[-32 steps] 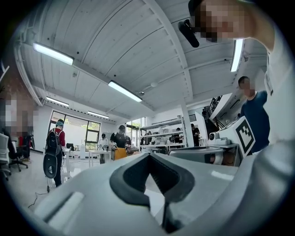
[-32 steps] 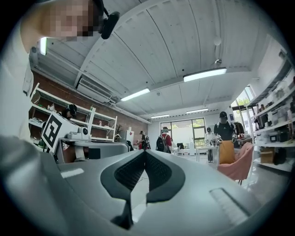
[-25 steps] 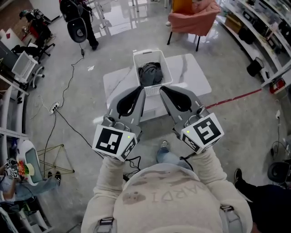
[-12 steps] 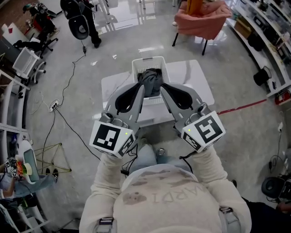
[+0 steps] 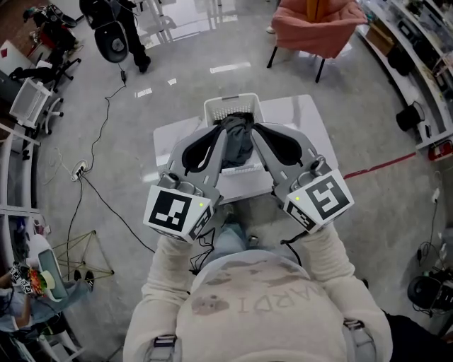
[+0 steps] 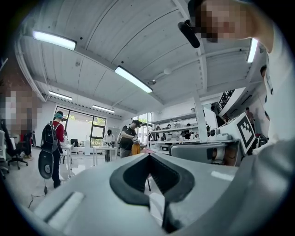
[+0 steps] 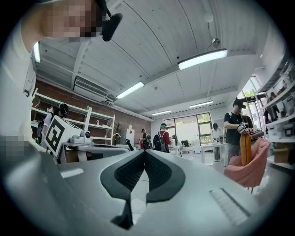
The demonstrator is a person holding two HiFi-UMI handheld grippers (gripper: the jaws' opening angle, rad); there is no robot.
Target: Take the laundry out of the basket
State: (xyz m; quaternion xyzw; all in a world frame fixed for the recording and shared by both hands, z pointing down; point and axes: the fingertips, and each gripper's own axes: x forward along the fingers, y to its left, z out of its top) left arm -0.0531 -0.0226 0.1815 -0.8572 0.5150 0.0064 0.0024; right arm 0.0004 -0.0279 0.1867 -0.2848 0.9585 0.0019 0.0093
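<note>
Laundry (image 5: 237, 141), a crumpled heap of dark grey cloth, lies in a white plastic basket (image 5: 230, 104) with slotted walls and a rounded rectangular rim. The basket stands near the middle of a white table (image 5: 304, 120) whose glossy rectangular top has faint grey veins. From the head view the left gripper (image 5: 224, 131) and the right gripper (image 5: 255, 129) reach out over the basket, their tips on either side of the cloth heap; whether they touch it cannot be told. Both have smooth matte grey shells that curve to a point. In the left gripper view the left gripper (image 6: 148, 156) has its jaws pinched together at the tips, with only an almond-shaped gap behind them, lined with dark rubber, and nothing in it. The right gripper (image 7: 144, 152) stands the same way in its own view, tips touching and empty, and its dark pads (image 7: 159, 173) show a fine ribbed grain. Near the hands sit the left cube (image 5: 178, 212) and the right cube (image 5: 320, 203), each faced with a black-and-white square marker. The person's cream sweater (image 5: 255, 311) looks soft and bears pale lettering, upside down from here, that seems to read "MARDI". Around the table lies a polished grey floor (image 5: 141, 141), with a pink armchair (image 5: 318, 18) at the far right.
</note>
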